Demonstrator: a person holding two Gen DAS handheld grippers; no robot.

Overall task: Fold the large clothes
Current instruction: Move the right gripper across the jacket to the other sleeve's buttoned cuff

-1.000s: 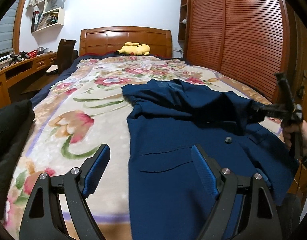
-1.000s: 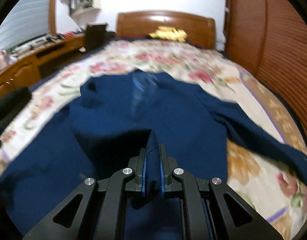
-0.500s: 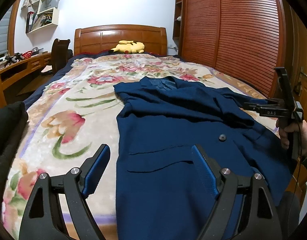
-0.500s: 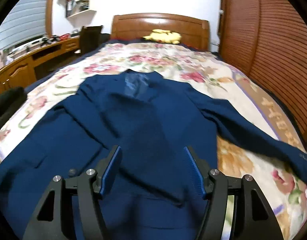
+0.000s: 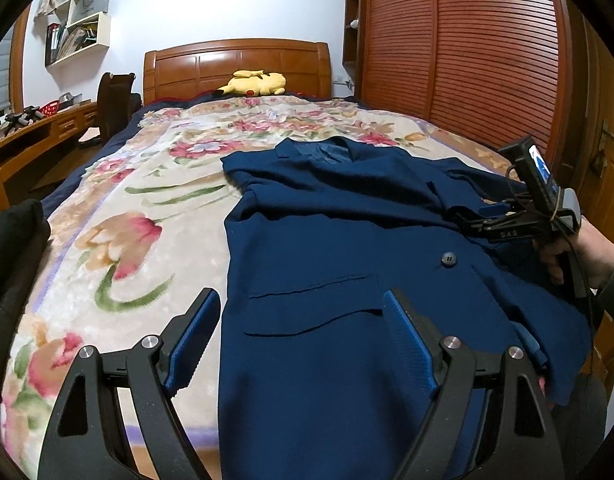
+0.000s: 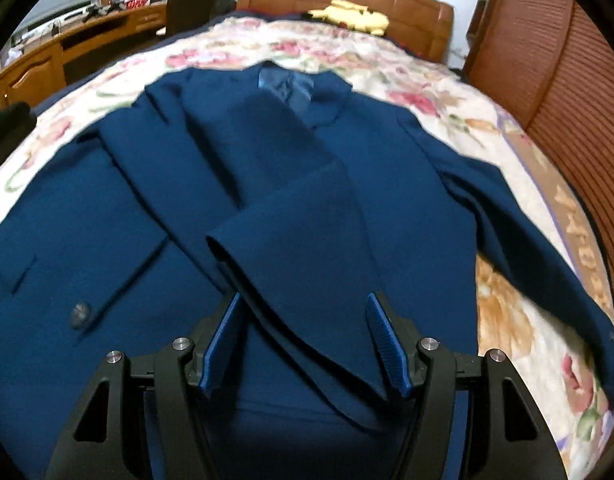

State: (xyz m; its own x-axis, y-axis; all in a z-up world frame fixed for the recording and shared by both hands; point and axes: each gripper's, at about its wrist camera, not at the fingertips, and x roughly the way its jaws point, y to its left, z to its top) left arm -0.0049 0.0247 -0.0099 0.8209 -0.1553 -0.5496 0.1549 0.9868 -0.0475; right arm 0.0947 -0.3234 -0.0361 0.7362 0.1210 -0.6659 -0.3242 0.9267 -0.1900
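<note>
1. Nearest in the left wrist view, the left tongs (image 5: 303, 344) hang released over the foot edge of the bed (image 5: 119, 248), jaws wide, one over the blanket and one over cloth, gripping nothing.
2. The right tongs (image 6: 305, 344) are likewise released — jaws spread to either side of a folded-in sleeve (image 6: 303, 248), which lies slack across the chest and is not pinched.
3. The task's thing, a navy jacket (image 5: 347, 280), lies front up on the floral blanket, hem toward the foot edge, collar toward the headboard, shifted to the right-hand side of the bed. A dark button (image 5: 448, 258) and a pocket flap show on the near panel.
4. The other sleeve (image 6: 539, 232) runs out toward the bed's right edge, unfolded.
5. Judged from this, the step in hand is bringing that far sleeve across. To do it well, take the cuff rather than mid-sleeve, lift only enough to clear the cloth, lay it over the first sleeve so the shoulder line stays straight, and smooth before folding the hem up toward the collar.
6. Farthest, a yellow plush toy (image 5: 253, 82) rests at the headboard.
7. Writing — small letters on the right tool's arm seem to read "DAS"; nothing else is legible.
</note>
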